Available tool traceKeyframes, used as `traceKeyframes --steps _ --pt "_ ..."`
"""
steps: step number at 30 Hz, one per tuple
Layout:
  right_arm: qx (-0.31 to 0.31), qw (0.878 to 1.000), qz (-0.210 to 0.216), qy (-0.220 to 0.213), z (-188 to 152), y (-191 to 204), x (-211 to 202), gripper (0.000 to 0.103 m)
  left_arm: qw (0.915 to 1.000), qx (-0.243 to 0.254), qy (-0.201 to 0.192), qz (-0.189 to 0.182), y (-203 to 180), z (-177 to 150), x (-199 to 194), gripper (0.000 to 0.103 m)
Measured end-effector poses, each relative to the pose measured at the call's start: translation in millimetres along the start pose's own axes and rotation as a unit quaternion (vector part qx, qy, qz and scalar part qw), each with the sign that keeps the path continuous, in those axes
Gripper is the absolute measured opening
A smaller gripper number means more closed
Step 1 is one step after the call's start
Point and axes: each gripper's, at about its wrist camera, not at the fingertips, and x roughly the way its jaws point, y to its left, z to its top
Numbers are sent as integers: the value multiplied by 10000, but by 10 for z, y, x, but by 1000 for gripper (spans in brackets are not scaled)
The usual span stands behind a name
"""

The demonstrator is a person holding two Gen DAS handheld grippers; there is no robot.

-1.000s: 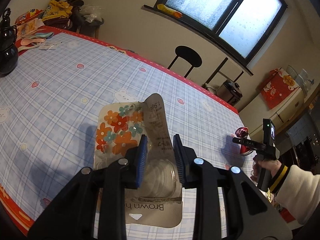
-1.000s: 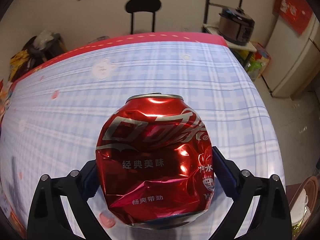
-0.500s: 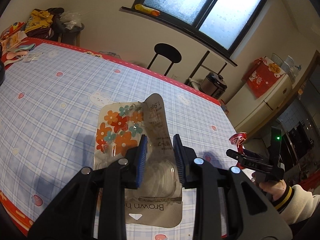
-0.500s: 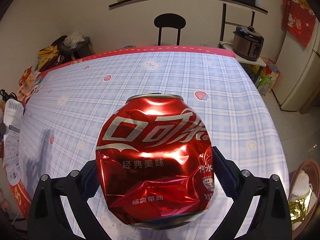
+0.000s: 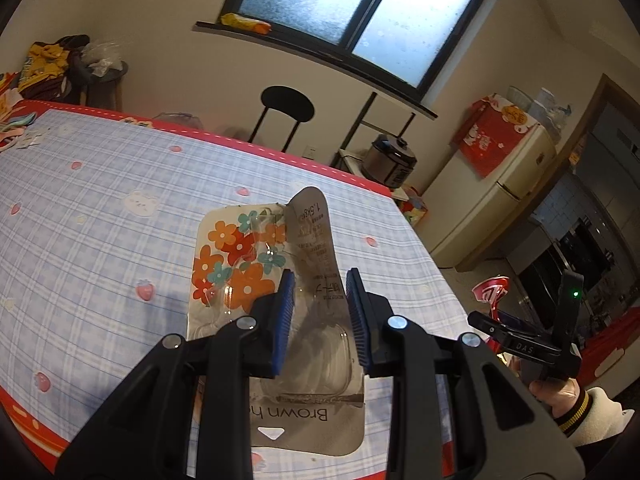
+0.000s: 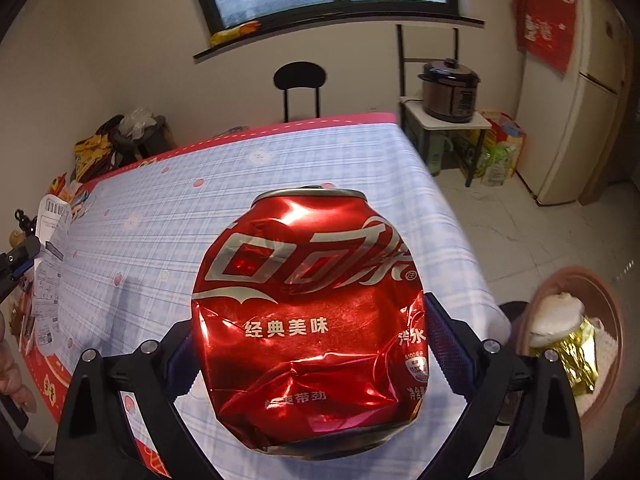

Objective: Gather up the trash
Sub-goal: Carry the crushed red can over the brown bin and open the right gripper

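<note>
Left wrist view: the left gripper point(image 5: 320, 316) is seen in the lower centre, its blue fingers point(image 5: 282, 320) narrowly parted and closed on the clear bubble of an empty blister pack point(image 5: 276, 292). The pack, with its flowered card, fills the centre of the frame and is held clear above the checked worktop point(image 5: 100, 200). A slip is judged the main risk here: the plastic is thin, smooth and springy, and only the bubble is pinched, so a quick swing or a tilt could let the pack twist or slide out. At the lower right edge the right gripper is seen from the side, with a sliver of red can showing.

Right wrist view: the right gripper point(image 6: 316, 344) is spread wide in the lower half, its fingers point(image 6: 444, 340) clamped on both flanks of a crushed red can point(image 6: 312, 312), which fills the centre and stands upright off the worktop point(image 6: 280, 168). The dented wall gives uneven contact, so the can could rotate or drop if the squeeze is eased too early. A bin point(image 6: 576, 344) with trash in it shows at the right edge, low on the floor; a release made before the can is over it would likely miss.
</note>
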Motion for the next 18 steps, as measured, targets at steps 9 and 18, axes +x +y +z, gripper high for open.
traceKeyframes --steps 9,18 --pt "772 9952 -606 -26 -375 -1065 -317 95 9993 271 125 -226 -557 -111 134 30" --pt "1529 9774 -1461 -3 -634 -2233 -478 95 9990 344 193 -219 -927 -256 266 30"
